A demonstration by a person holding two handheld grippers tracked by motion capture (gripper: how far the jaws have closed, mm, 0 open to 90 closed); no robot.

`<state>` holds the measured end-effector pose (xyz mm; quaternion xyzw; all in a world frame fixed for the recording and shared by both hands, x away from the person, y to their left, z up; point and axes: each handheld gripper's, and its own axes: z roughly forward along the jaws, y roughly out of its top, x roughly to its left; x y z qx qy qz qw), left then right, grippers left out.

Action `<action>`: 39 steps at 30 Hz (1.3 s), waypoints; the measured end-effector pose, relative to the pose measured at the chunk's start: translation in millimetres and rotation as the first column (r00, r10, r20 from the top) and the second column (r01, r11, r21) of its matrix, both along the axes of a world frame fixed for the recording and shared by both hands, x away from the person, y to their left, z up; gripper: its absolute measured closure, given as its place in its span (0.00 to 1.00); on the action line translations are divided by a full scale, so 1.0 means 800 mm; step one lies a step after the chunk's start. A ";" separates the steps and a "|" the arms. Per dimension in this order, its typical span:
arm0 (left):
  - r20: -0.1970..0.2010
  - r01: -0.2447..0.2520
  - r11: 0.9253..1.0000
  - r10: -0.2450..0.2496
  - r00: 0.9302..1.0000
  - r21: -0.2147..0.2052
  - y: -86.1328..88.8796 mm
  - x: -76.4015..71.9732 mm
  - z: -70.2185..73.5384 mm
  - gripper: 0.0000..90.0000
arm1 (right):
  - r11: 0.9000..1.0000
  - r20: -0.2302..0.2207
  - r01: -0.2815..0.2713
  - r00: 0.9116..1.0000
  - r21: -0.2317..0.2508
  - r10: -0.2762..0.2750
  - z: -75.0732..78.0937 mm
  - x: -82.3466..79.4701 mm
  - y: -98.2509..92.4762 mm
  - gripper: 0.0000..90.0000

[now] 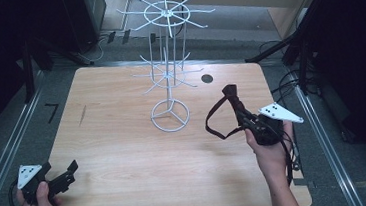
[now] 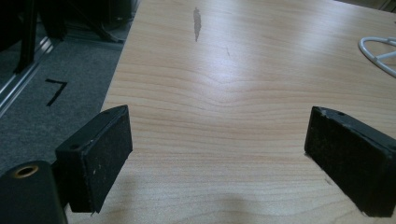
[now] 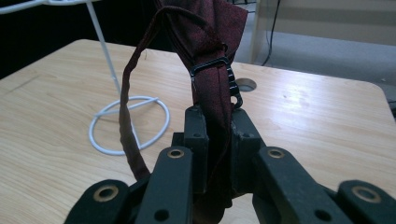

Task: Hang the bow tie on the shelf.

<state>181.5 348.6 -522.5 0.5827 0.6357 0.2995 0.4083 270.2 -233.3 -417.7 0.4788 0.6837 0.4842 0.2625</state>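
A dark red bow tie (image 3: 212,56) with a thin strap loop (image 3: 128,107) and a black clasp (image 3: 219,70) is clamped between the jaws of my right gripper (image 3: 215,128). In the high view my right gripper (image 1: 245,115) holds the bow tie (image 1: 230,95) lifted above the table's right side, its strap (image 1: 213,125) hanging down. A white wire display stand (image 1: 168,69) with radiating hooks rises at the table's centre back, left of the tie. My left gripper (image 1: 71,172) rests open near the front left corner. Its two pads (image 2: 100,156) stand wide apart over bare wood.
The wooden table (image 1: 125,153) has a round cable hole (image 1: 207,79) behind the bow tie and a dark scuff (image 1: 82,115) at the left. The stand's ring base (image 1: 170,115) sits mid-table. Grey floor, rails and cables surround the table.
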 end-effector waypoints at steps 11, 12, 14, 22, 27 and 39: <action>-0.011 0.000 1.000 0.000 1.000 0.005 -0.001 0.001 0.000 0.09 | 0.999 0.026 -0.043 0.999 0.010 0.042 0.016 -0.001 0.021 0.90; -0.010 0.000 1.000 0.000 1.000 0.008 -0.001 0.001 0.000 0.09 | 0.999 0.033 -0.044 0.998 0.013 0.044 0.018 -0.001 0.022 0.90; -0.011 0.001 1.000 -0.001 1.000 0.006 0.000 0.001 0.000 0.09 | 0.999 0.044 -0.052 0.998 0.016 0.051 0.022 -0.002 0.024 0.90; -0.011 -0.003 1.000 0.003 1.000 0.006 -0.001 0.001 0.000 0.09 | 0.997 0.063 -0.072 0.996 0.031 0.070 0.033 0.002 0.029 0.90; -0.011 0.002 1.000 -0.001 1.000 0.003 0.000 0.001 0.000 0.09 | 0.996 0.070 -0.080 0.995 0.037 0.078 0.041 0.008 0.037 0.90; -0.013 0.003 1.000 -0.003 1.000 -0.001 0.000 0.002 0.000 0.09 | 0.993 0.066 -0.107 0.992 0.041 0.104 0.048 0.029 0.057 0.90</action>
